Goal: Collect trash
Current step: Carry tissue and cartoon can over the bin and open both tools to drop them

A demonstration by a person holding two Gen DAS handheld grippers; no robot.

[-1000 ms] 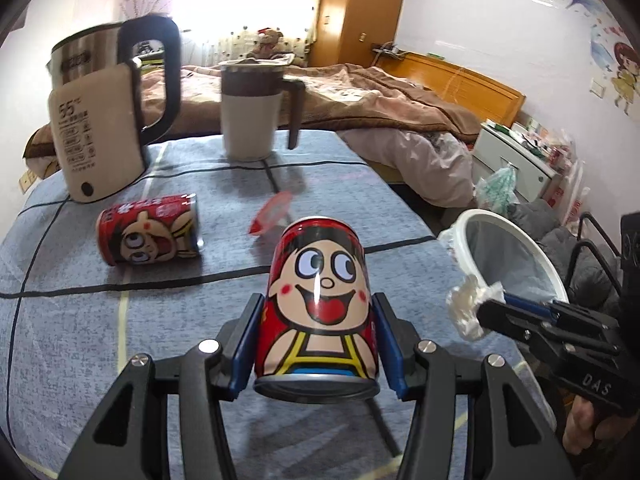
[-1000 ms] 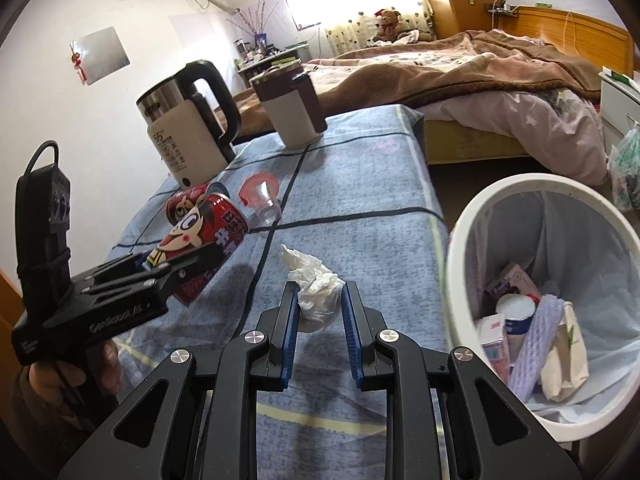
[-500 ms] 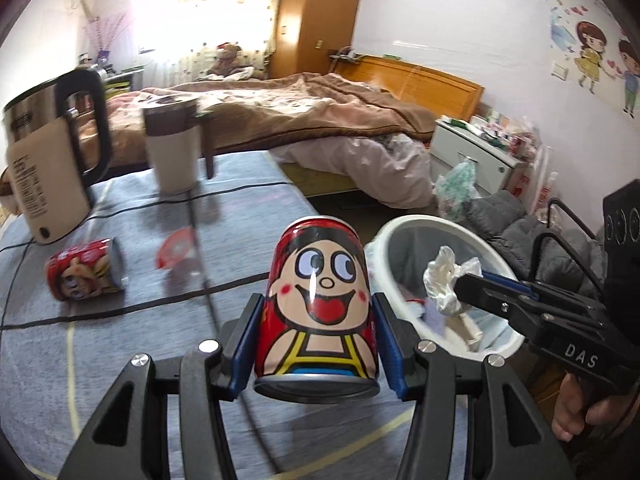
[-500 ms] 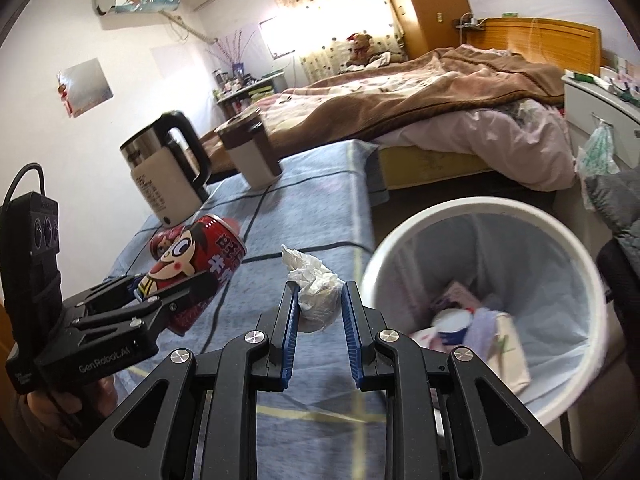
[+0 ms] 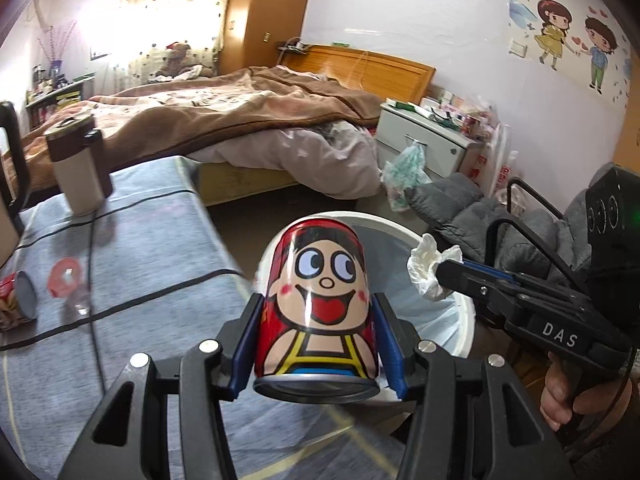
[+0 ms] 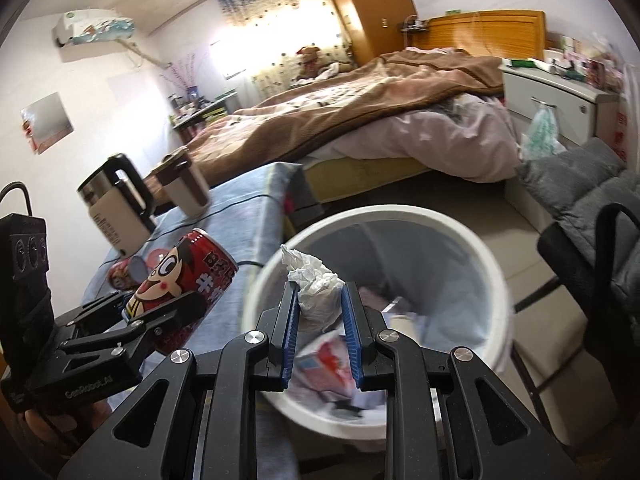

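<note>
My left gripper (image 5: 318, 320) is shut on a red cartoon can (image 5: 320, 304) and holds it at the near rim of the white trash bin (image 5: 466, 320). The can also shows in the right wrist view (image 6: 188, 284). My right gripper (image 6: 318, 308) is shut on a crumpled white tissue (image 6: 316, 288) and holds it above the open bin (image 6: 476, 248), which has packaging inside. The tissue (image 5: 426, 268) also shows in the left wrist view, over the bin. A second red can (image 5: 16, 300) and a pink plastic scrap (image 5: 66, 280) lie on the grey table (image 5: 152, 264).
A kettle (image 6: 112, 208) and a lidded cream mug (image 5: 76, 168) stand at the table's far side. A bed (image 5: 240, 120), a white nightstand (image 5: 424, 136) and a chair with a grey jacket (image 6: 592, 216) surround the bin.
Both grippers have swung right from the table toward the bin. The tissue is now over the bin's opening, and the can is at its rim. Both grips are unchanged.
</note>
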